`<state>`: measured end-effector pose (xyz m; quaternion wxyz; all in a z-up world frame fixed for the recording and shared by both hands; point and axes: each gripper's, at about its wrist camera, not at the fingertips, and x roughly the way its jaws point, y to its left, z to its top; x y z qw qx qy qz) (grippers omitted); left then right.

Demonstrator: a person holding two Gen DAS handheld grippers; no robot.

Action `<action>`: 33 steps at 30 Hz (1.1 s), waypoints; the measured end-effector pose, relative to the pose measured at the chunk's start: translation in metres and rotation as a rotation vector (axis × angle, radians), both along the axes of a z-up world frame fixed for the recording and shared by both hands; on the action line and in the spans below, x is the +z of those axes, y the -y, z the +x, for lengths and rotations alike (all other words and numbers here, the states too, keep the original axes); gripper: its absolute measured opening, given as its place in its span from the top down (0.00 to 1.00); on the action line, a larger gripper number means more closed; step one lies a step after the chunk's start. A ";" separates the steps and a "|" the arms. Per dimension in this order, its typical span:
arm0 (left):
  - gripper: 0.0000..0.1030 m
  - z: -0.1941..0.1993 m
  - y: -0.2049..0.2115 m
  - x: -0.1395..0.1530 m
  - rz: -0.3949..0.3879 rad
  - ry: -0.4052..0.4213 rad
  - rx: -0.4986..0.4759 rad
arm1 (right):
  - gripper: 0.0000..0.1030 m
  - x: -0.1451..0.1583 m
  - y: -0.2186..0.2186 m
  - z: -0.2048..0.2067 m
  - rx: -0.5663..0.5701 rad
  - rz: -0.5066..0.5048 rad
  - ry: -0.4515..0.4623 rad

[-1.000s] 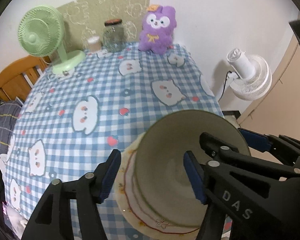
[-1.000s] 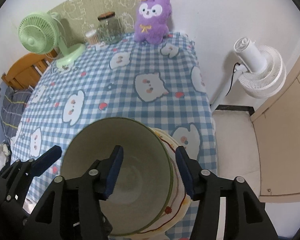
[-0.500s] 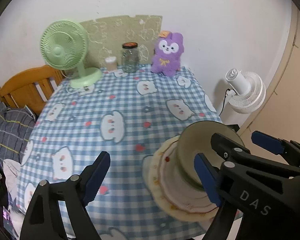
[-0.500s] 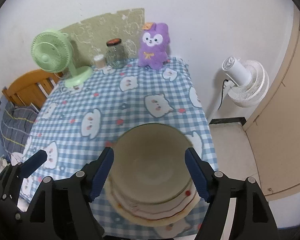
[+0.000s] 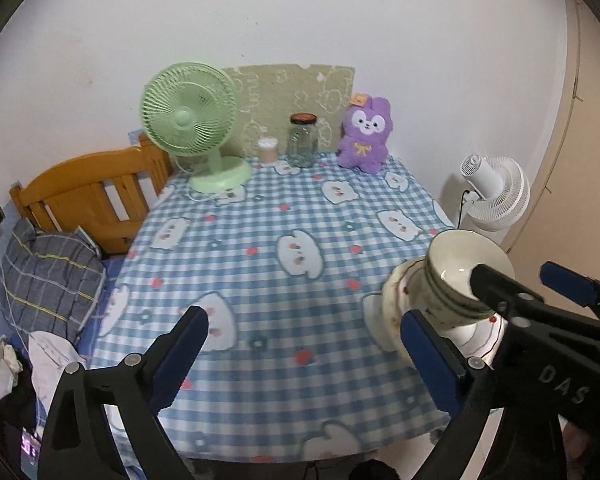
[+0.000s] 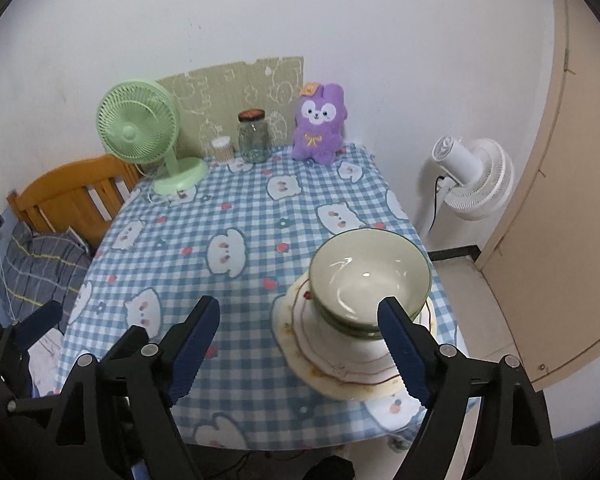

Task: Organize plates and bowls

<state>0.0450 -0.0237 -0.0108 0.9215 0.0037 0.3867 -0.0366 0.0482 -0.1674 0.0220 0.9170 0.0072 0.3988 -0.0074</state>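
Both sets of jaws stand wide apart and hold nothing. Your right gripper (image 6: 300,344) hangs above the near right part of the desk (image 6: 260,216), its right finger (image 6: 400,344) crossing in front of the stack without touching it, as far as I can tell. Your left gripper (image 5: 304,348) sits further left over bare checked cloth, well apart from any dish.

Now the stack itself: green bowls (image 6: 370,280) nested together, sitting upright on the plates (image 6: 340,364), near the desk's right front corner. How many bowls, I cannot say for sure; at least two rims show. The plates look like two or three, edges a little out of line.

By my reading, the job is all but done: no loose plate or bowl shows anywhere else on the desk. What may be left is backing away, or nudging that pile inward, since it sits close to the edge.

Further out, along the wall: a green fan (image 6: 140,136), a jar (image 6: 254,136), a purple plush (image 6: 320,122). A white fan (image 6: 472,176) stands on the floor to the right.
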 end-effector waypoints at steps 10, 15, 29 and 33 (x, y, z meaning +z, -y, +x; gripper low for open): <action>0.00 -0.025 -0.042 0.007 0.015 0.048 0.036 | 0.14 0.011 -0.020 -0.034 -0.004 -0.012 0.060; 0.00 -0.035 -0.049 0.010 0.012 0.092 0.058 | 0.13 0.011 -0.013 -0.045 -0.016 -0.001 0.103; 0.00 -0.046 -0.042 -0.017 -0.014 0.131 0.080 | 0.13 -0.018 -0.002 -0.058 0.012 0.007 0.175; 0.00 -0.050 -0.037 -0.018 -0.013 0.156 0.077 | 0.13 -0.023 0.000 -0.058 0.015 0.016 0.170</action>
